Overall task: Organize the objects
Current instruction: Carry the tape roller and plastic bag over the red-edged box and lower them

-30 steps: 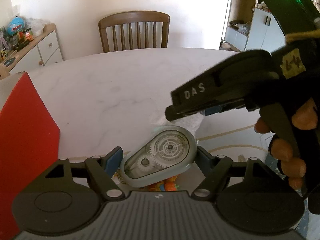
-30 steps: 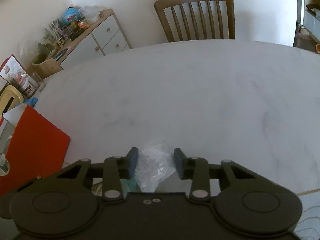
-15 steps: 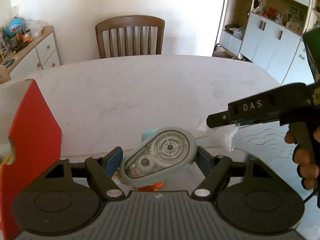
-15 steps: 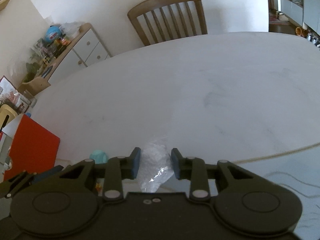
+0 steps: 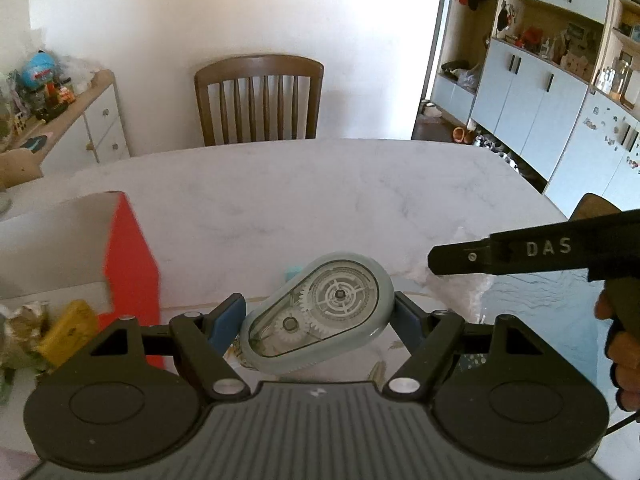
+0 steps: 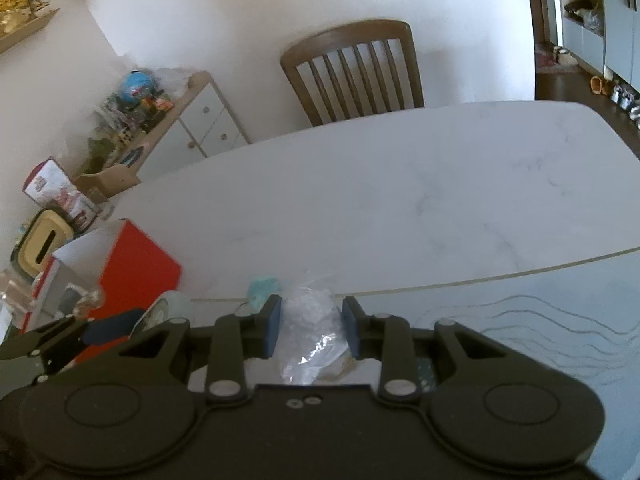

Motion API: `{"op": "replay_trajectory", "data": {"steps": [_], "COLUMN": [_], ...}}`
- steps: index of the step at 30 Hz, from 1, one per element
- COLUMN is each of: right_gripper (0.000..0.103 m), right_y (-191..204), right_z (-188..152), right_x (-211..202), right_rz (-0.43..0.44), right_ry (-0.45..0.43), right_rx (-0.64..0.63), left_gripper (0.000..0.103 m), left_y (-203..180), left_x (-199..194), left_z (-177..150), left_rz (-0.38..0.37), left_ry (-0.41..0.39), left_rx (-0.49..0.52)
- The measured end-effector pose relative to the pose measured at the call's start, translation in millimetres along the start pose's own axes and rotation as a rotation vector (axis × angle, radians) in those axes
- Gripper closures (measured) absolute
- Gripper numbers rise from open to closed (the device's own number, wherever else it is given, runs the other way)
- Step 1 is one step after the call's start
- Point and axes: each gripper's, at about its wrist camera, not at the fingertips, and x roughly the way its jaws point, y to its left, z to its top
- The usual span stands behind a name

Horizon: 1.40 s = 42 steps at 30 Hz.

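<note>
Correction-tape dispenser [image 5: 316,312], clamped across the left gripper [image 5: 318,316], may pivot loose on its rounded shell, while the right gripper [image 6: 312,326] pinches a slippery plastic bag [image 6: 310,332].

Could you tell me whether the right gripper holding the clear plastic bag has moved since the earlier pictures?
Yes. In the left wrist view, the right gripper moved rightward, away from the wooden chair.

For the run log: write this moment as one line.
left gripper: shut on correction tape dispenser | right gripper: shut on clear plastic bag | red box: open
</note>
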Motion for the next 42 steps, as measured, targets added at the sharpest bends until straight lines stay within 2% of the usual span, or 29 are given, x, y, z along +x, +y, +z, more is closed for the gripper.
{"op": "replay_trajectory", "data": {"steps": [10, 21, 32, 42], "right_gripper": [0.072, 0.072, 0.072, 0.072], "right_y": [59, 147, 222, 259], "right_z": [-11, -26, -35, -30], "right_x": [-35, -52, -38, 1], "right_rz": [0.024, 0.031, 0.04, 0.053], "right_ry": [-0.025, -0.077, -0.118, -0.106], "right_rx": [-0.068, -0.246, -0.399, -0.439], "left_gripper": [0.025, 0.025, 0.025, 0.025], "left_y": [38, 99, 162, 226], "left_x": [-51, -99, -120, -103], "left_z": [-5, -17, -23, -17], "left_rz": [0.025, 0.088, 0.151, 0.226], "left_ry": [-0.003, -0.036, -0.046, -0.029], "left_rx": [-0.049, -0.084, -0.11, -0.148]}}
